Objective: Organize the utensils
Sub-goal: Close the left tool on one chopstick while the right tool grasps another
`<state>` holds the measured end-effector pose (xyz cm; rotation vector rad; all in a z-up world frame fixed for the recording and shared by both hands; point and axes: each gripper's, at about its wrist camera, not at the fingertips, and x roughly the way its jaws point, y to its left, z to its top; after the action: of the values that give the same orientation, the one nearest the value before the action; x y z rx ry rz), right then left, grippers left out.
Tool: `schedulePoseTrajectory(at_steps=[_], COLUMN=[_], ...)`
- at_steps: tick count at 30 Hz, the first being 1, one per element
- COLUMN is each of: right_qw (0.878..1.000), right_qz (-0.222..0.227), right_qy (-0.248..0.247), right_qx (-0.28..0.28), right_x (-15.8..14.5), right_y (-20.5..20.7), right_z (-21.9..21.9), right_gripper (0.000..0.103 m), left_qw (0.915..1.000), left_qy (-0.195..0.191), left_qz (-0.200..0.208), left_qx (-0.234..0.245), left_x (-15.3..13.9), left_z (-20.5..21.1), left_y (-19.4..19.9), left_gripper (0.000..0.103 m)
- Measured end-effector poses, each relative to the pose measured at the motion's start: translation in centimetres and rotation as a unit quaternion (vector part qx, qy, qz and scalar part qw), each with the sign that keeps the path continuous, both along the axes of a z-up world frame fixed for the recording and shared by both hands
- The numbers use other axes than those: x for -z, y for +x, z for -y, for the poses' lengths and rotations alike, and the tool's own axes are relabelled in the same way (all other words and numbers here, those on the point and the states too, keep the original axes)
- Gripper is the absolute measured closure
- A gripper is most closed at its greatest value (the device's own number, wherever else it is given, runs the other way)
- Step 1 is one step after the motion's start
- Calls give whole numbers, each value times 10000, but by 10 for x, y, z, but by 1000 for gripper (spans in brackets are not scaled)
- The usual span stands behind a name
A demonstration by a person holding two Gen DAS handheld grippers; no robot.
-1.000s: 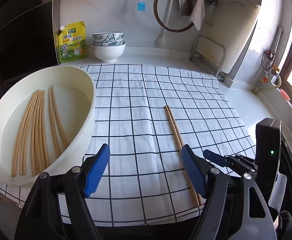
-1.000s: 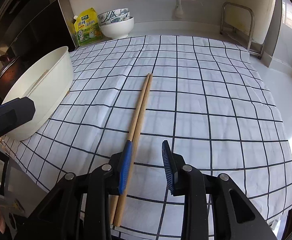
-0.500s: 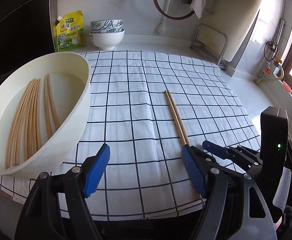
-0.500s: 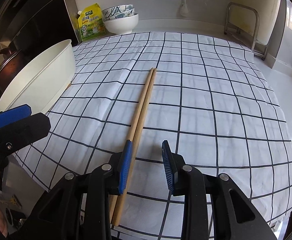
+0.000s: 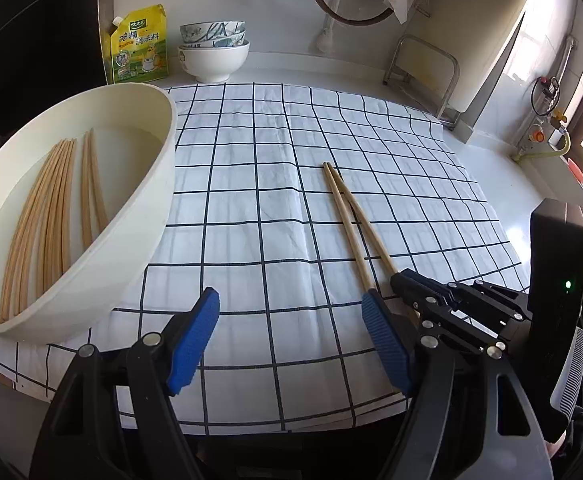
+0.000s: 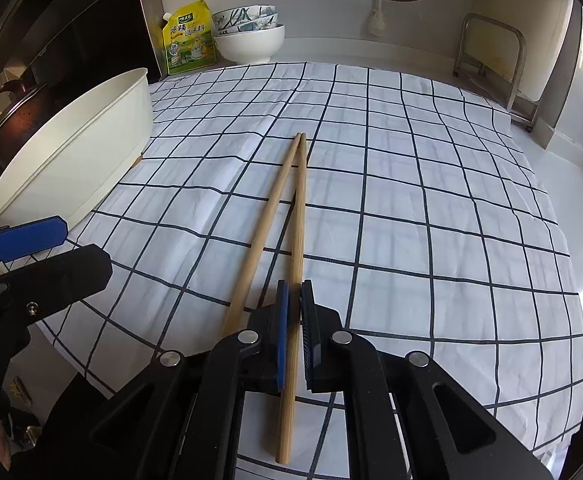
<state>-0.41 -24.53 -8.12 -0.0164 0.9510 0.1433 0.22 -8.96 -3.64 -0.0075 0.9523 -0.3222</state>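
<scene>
On checked cloth: two chopsticks, tips together.
Right gripper: clamped on right-hand chopstick, seemingly lifted slightly.
Left gripper: jaws wide apart.

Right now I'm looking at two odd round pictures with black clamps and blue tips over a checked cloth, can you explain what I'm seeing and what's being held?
Those clamps are two hand-held grippers, one in each of a person's hands, each carrying a wide-angle camera that looks along its fingers. One picture comes from the left gripper, whose jaws stand wide open and hold nothing. The other comes from the right gripper, which is closed on one chopstick. A second chopstick lies on the checked cloth, just outside the jaws, its far tip meeting the first. To the left sits a cream basin with more chopsticks inside. At the back stand stacked bowls and a yellow pouch.
</scene>
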Motion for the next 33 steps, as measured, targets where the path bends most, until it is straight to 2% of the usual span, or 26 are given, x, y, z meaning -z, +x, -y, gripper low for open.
schedulePoseTrajectory(at_steps=[6, 13, 17, 20, 24, 28, 30, 33], right_qw=[9995, 9982, 9986, 9986, 9988, 9992, 9991, 9987], right_qz=[-2, -14, -29, 5, 12, 56, 108, 171], right_qy=[84, 228, 191, 193, 161, -31, -214, -408], right_qx=[288, 561, 490, 488, 470, 404, 343, 264], right_x=[0, -1, -1, -2, -1, 0, 0, 1], right_y=[0, -7, -8, -7, -3, -1, -1, 0], right_z=[31, 62, 63, 66, 68, 64, 59, 55], right_gripper=[97, 97, 97, 88, 87, 87, 87, 86], left_qw=[9999, 9998, 9996, 9991, 9985, 9974, 9969, 9970], left_qy=[79, 78, 240, 419, 504, 711, 781, 778], left_qz=[-19, -189, -155, -107, -189, -102, -54, 20], left_qx=[143, 43, 24, -5, -68, -97, -74, 4], left_x=[10, 25, 32, 36, 44, 47, 47, 46], left_z=[25, 44, 55, 59, 61, 67, 71, 75], left_y=[8, 30, 34, 35, 37, 37, 35, 32], left_gripper=[29, 27, 27, 27, 27, 26, 27, 39])
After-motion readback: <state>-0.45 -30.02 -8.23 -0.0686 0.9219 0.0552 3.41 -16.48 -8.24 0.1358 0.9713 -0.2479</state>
